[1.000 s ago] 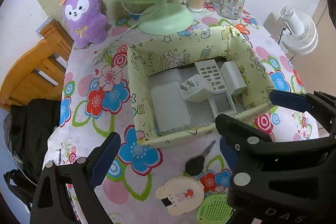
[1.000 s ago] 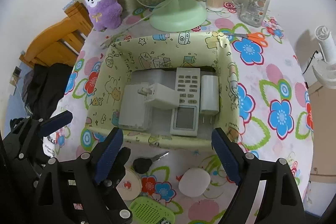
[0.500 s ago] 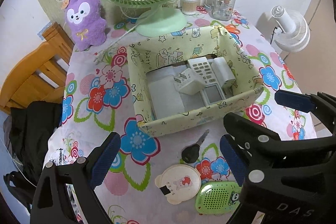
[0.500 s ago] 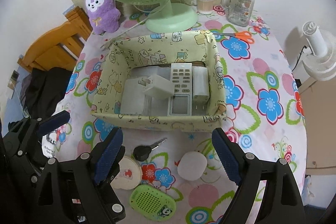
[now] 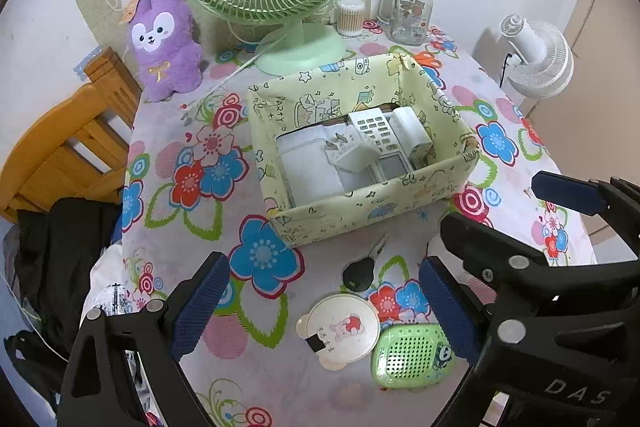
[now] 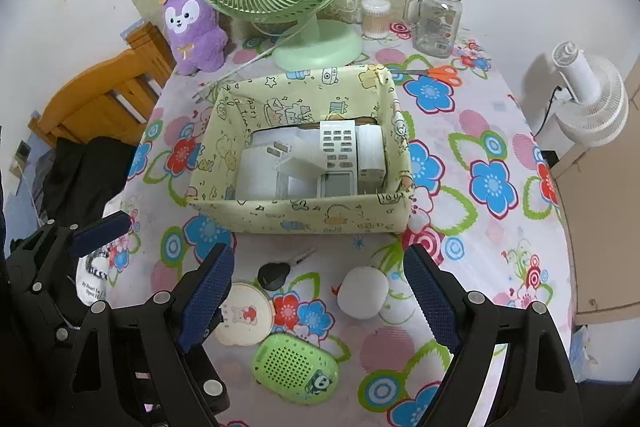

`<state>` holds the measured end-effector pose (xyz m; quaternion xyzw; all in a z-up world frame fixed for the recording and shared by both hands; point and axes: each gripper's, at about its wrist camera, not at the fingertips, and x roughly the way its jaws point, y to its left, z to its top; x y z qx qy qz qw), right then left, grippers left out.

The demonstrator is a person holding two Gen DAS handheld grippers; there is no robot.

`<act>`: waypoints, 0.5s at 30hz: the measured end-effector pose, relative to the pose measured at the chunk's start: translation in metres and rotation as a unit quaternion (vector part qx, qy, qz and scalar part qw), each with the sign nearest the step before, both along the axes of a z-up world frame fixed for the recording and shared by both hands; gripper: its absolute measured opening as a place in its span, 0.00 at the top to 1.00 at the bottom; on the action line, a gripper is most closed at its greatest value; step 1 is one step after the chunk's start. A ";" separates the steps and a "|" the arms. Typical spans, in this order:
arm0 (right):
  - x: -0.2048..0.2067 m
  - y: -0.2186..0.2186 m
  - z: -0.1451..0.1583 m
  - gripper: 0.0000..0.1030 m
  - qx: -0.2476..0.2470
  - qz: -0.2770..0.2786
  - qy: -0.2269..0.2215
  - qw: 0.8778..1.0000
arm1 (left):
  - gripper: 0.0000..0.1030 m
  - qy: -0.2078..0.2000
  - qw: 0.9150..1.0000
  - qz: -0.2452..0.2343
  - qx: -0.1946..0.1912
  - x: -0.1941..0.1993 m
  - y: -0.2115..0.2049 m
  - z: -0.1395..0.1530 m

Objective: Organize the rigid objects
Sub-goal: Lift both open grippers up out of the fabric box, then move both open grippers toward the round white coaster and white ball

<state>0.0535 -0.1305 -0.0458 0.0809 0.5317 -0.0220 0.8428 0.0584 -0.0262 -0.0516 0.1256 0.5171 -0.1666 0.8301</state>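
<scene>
A yellow cartoon-print box (image 6: pixel 304 219) stands mid-table and holds a white remote (image 6: pixel 338 155), white chargers (image 6: pixel 372 151) and a flat white case (image 6: pixel 256 175). In front of the box lie a black key (image 6: pixel 274 275), a round white compact with a cartoon (image 6: pixel 244 319), a green perforated gadget (image 6: pixel 296 367) and a white puck (image 6: pixel 362 291). My right gripper (image 6: pixel 318 253) hangs open above these loose items, holding nothing. My left gripper (image 5: pixel 324 267) is open too, above the key (image 5: pixel 360 273), the compact (image 5: pixel 340 331) and the green gadget (image 5: pixel 412 355), short of the box (image 5: pixel 360 207).
Behind the box stand a green desk fan (image 6: pixel 304 7), a purple plush (image 6: pixel 192 27), a cotton-swab tub (image 6: pixel 376 17) and a glass jar with a green lid (image 6: pixel 438 19). Orange scissors (image 6: pixel 436 71) lie at the back right. A wooden chair (image 6: pixel 100 95) with black clothing is left, a white fan (image 6: pixel 588 99) right.
Both grippers have drawn back and risen from over the box. The box looks smaller and farther, and the compact, green gadget and puck have come fully into view. Jaws unchanged.
</scene>
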 end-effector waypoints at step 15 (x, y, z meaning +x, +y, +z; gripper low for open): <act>-0.031 -0.004 -0.015 0.14 -0.007 -0.012 0.007 1.000 | 0.06 0.022 1.000 0.011 0.000 -0.020 0.007 -0.018</act>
